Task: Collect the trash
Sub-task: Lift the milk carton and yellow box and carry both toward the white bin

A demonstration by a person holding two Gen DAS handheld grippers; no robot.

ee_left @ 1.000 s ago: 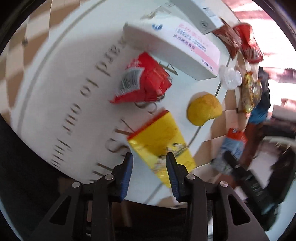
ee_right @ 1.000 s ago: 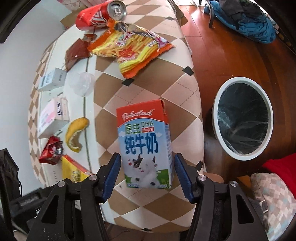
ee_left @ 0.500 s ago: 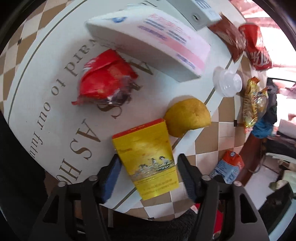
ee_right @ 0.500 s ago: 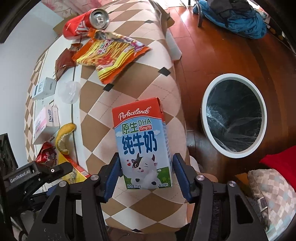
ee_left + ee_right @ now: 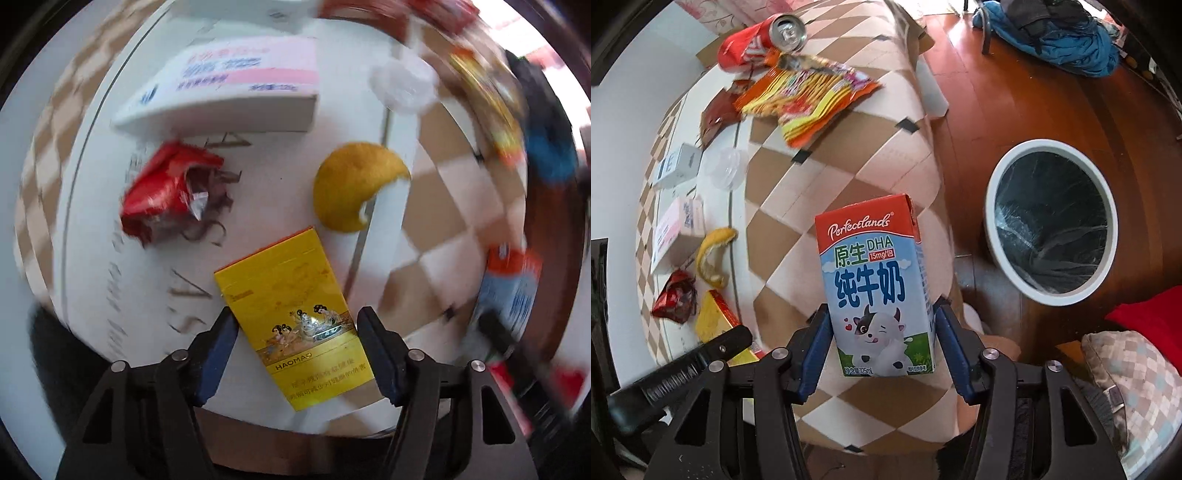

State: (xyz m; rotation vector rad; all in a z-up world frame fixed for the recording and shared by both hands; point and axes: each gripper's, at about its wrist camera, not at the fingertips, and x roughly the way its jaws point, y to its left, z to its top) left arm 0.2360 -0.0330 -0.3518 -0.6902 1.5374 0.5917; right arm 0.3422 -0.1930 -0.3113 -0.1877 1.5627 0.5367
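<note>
1. Trash is what we see all over the left wrist view, none of it collected yet. Our left gripper (image 5: 293, 354) has its jaws spread wide on either side of the yellow cigarette pack (image 5: 291, 314) at lower centre, and neither pad touches it. The pack lies flat on the white printed table mat (image 5: 92, 258). An orange peel (image 5: 351, 188) sits just beside its upper right corner, a crumpled red wrapper (image 5: 170, 192) lies to the upper left, and a pink-and-white box (image 5: 236, 88) lies above. The pack's lower end is close to the table edge, so we judge there is room to close on it without disturbing the peel. The right side of this view is blurred.

2. In the right wrist view, our right gripper (image 5: 881, 343) is clamped on the milk carton (image 5: 875, 288), held upright at centre frame, clear of the checkered tablecloth (image 5: 849, 155).
   - The white-rimmed trash bin (image 5: 997, 236) with a black liner stands on the wooden floor at centre right, and we can see no litter inside it.
   - Open floor lies between the table edge and the bin, so the path looks free.
   - On the table at upper left we have a red soda can (image 5: 757, 44), a striped snack bag (image 5: 812, 96) and a clear plastic lid (image 5: 726, 168) left to gather.
</note>
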